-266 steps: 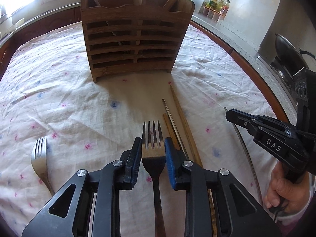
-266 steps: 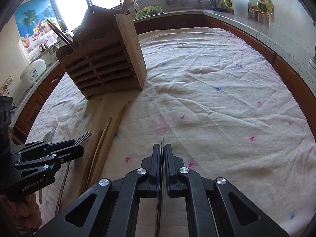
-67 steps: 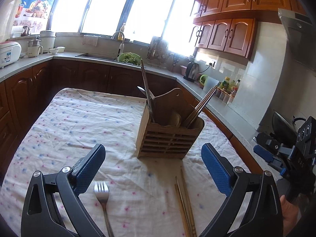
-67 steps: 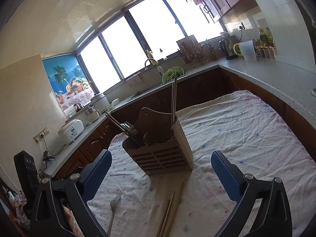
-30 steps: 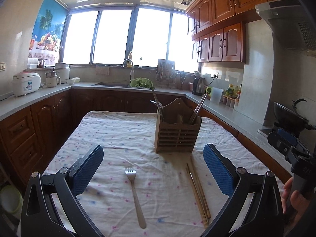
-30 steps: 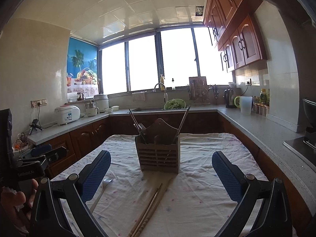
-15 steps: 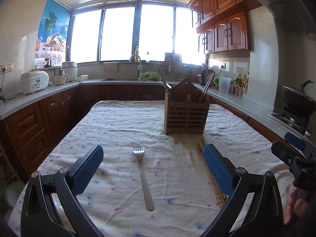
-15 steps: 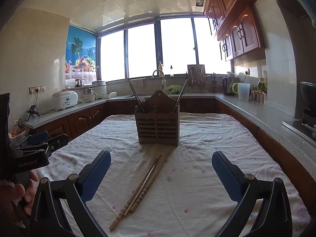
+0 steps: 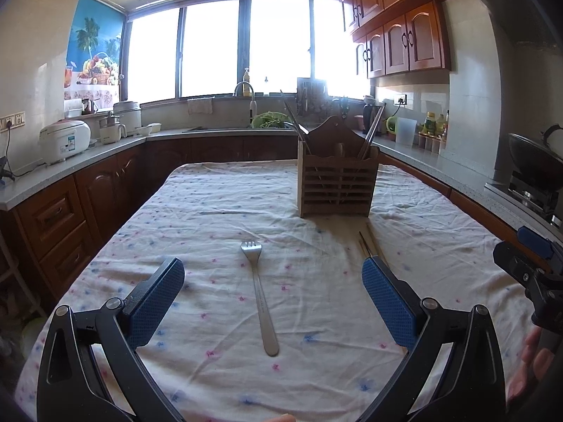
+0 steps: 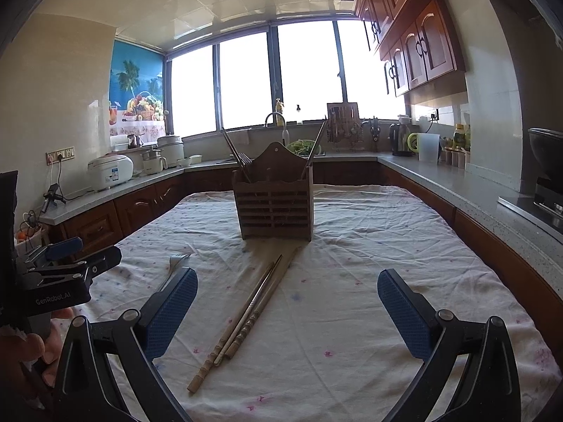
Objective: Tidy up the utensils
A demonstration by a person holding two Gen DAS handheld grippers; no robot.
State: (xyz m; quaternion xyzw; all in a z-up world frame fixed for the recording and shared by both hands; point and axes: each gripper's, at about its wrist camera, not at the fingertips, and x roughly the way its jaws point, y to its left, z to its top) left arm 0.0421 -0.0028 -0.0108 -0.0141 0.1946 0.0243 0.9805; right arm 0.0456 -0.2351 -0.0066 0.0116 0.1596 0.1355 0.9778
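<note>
Much of the chopsticks (image 9: 369, 246) was hidden behind the left tool's right finger in the left wrist view, and only the tines of the fork (image 10: 177, 259) showed past the right tool's left finger in the right wrist view. What stood inside the holder (image 9: 337, 183) was hard to make out: thin handles leaned out of its left and right ends, and the slatted front screened the rest.

The left tool (image 9: 272, 302) hung level above the near end of the table (image 9: 211, 211), its blue-padded fingers (image 9: 156, 302) spread wide and gripping nothing, aimed toward the holder. The right tool (image 10: 286, 311) was posed likewise, wide open and empty, a hand (image 10: 21, 355) clasping the left tool's grip at the frame's edge.

The fork lay in front of the holder and to its left, tines toward it, handle toward the camera. The chopsticks lay bundled just in front of the holder, slanting away from its right corner. The holder stood upright at the middle of the table, on a white cloth (image 10: 387, 246) with small pink and blue flowers. Behind the holder ran a counter (image 9: 105, 147) with rice cookers, a sink and bright windows (image 9: 246, 42); wooden cabinets (image 9: 404, 35) hung right of it.
</note>
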